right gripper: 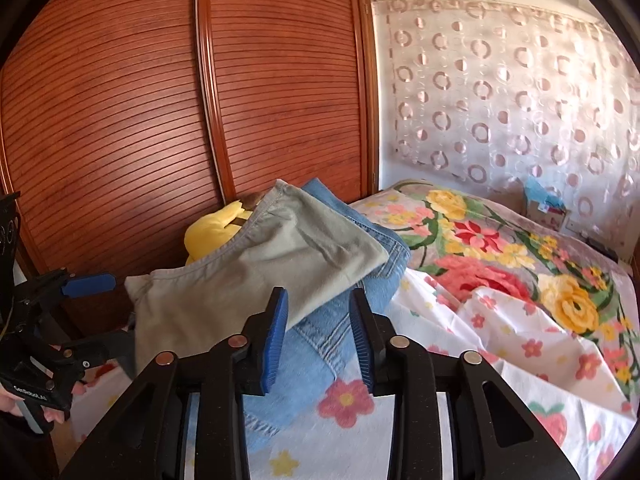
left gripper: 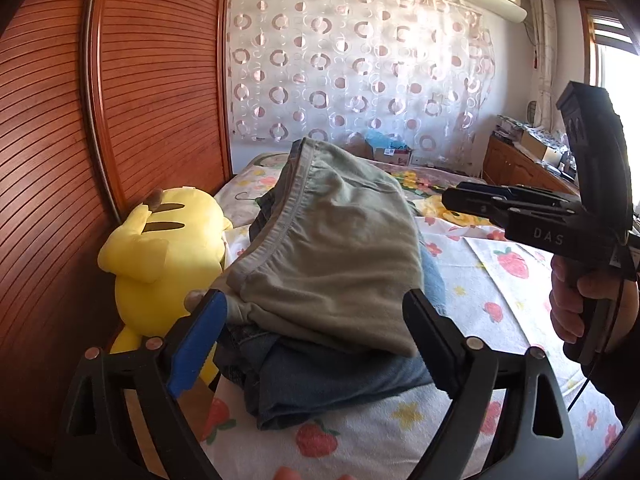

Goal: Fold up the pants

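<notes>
Folded grey-green cotton pants with a stitched waistband (left gripper: 332, 240) lie on top of a folded stack of blue denim jeans (left gripper: 320, 376), near the front edge of a bed covered by a white sheet printed with strawberries and flowers (left gripper: 500, 292). A yellow plush toy with brown stripes (left gripper: 160, 248) sits just beside the stack, between it and a red-brown slatted wooden wardrobe door (left gripper: 140, 80). At the far end of the bed an open cardboard box (left gripper: 394, 154) stands against the curtained wall, with crumpled blue material showing at its top; what else is in it cannot be told. The left gripper (left gripper: 316, 316) has its jaws spread wide on either side of the near end of the pants, the pads not pressing the cloth. The right gripper (right gripper: 320, 320) has its jaws at a narrow gap, nothing between them, hovering just before the stack's right edge. The bedspread to the right of the stack lies open.
</notes>
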Action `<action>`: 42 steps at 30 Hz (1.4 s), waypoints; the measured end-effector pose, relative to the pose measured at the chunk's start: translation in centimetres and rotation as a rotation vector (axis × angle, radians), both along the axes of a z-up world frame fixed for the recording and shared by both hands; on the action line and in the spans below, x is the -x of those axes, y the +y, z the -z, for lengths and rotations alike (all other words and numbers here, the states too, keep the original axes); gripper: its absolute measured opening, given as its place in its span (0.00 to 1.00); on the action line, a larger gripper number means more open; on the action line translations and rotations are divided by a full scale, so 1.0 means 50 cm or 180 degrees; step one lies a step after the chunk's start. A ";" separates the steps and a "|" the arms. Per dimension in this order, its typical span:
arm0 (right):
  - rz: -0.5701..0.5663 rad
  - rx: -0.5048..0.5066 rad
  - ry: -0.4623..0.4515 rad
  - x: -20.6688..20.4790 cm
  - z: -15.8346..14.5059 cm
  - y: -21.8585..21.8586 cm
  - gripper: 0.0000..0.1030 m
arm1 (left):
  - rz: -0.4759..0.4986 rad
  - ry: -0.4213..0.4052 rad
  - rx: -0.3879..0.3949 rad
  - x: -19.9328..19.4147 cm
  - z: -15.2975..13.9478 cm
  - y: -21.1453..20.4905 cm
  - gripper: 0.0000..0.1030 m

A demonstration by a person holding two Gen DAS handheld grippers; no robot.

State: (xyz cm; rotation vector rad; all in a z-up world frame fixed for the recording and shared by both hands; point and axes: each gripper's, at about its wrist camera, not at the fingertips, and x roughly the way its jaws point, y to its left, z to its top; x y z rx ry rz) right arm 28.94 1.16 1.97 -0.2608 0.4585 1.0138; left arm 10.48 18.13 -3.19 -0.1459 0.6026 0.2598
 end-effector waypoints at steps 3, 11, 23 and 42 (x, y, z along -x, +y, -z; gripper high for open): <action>0.0030 0.0004 -0.0003 0.018 0.000 -0.013 0.37 | -0.0002 0.0030 -0.0046 0.009 -0.002 -0.009 0.88; 0.0144 -0.0002 -0.0006 0.078 0.001 -0.054 0.47 | -0.0003 0.0011 -0.0133 0.043 -0.013 -0.036 0.88; 0.0538 -0.0049 0.0065 0.157 0.011 -0.128 0.61 | 0.0188 -0.0069 -0.0062 0.067 -0.020 -0.078 0.88; 0.1359 -0.0153 0.0044 0.337 -0.022 -0.343 0.81 | 0.0599 -0.0016 -0.0055 0.095 -0.030 -0.246 0.88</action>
